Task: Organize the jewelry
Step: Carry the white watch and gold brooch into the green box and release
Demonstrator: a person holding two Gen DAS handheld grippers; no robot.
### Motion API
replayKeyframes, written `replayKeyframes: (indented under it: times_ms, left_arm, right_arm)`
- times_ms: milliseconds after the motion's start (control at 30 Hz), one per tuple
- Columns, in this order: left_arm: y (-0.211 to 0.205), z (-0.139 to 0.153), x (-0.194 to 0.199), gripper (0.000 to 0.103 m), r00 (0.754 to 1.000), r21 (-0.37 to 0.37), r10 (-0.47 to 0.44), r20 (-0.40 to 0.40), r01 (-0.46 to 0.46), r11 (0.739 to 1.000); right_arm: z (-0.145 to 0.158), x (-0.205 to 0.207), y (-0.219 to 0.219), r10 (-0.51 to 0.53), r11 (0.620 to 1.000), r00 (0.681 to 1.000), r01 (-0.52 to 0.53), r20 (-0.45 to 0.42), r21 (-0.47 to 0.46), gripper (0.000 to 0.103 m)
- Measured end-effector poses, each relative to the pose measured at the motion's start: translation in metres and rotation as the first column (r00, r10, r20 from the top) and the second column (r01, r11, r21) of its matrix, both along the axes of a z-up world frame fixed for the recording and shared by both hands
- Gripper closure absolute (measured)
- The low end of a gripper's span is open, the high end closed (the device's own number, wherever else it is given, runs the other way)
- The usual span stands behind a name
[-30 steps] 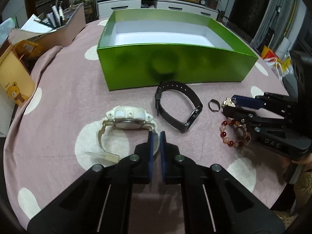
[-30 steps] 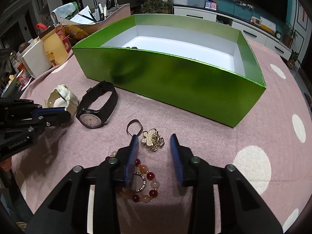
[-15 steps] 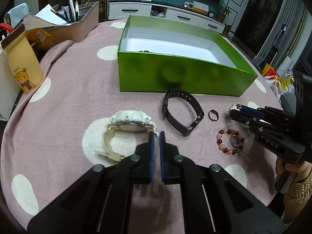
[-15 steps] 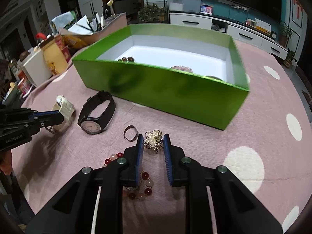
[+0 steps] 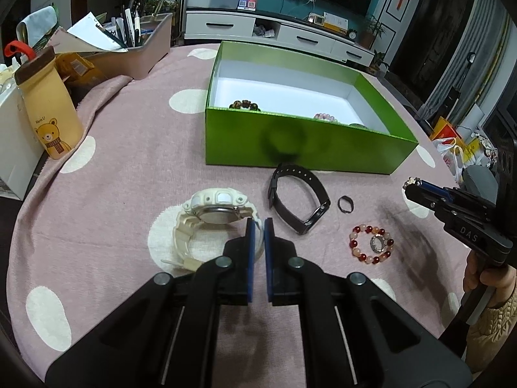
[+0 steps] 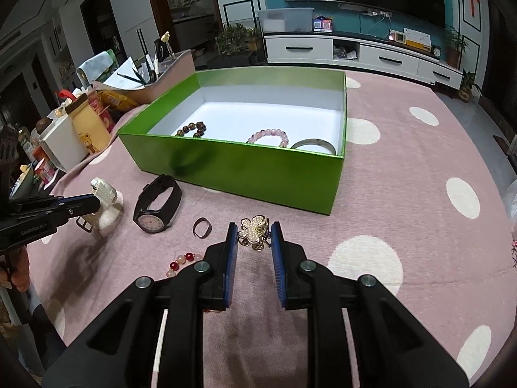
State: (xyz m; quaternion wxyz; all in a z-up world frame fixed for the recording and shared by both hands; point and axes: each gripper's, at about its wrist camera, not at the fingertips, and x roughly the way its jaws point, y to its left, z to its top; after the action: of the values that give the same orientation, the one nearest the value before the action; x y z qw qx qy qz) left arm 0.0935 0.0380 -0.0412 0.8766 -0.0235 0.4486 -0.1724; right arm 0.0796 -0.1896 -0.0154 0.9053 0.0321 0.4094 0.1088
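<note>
My right gripper (image 6: pixel 253 237) is shut on a gold flower brooch (image 6: pixel 254 232) and holds it above the pink cloth, in front of the green box (image 6: pixel 239 169). In the box lie a brown bead bracelet (image 6: pixel 192 128), a pink bead bracelet (image 6: pixel 269 136) and a silver bangle (image 6: pixel 312 145). My left gripper (image 5: pixel 258 226) is shut on the strap of a white watch (image 5: pixel 213 218). A black watch (image 5: pixel 299 200), a small dark ring (image 5: pixel 345 204) and a red bead bracelet (image 5: pixel 370 244) with a ring inside lie on the cloth.
A yellow bear bottle (image 5: pixel 48 103), a white box (image 5: pixel 9 142) and a pink organiser with pens (image 5: pixel 129 48) stand at the left edge of the round table. Bags (image 5: pixel 458 148) lie on the floor beyond the right edge.
My right gripper closed on the flower brooch and lifted it off the cloth. Both grippers have risen, so the inside of the box now shows.
</note>
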Motion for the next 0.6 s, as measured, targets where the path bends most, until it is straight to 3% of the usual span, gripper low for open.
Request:
replayKeyframes:
  times_ms: [600]
  left_arm:
    - [-0.015,0.048,0.010,0.098,0.995,0.014,-0.023,0.100,0.022,1.000]
  right_arm:
    - [0.026,-0.001,-0.008,-0.001,1.000,0.997,0.000,0.074,0.013,0.082]
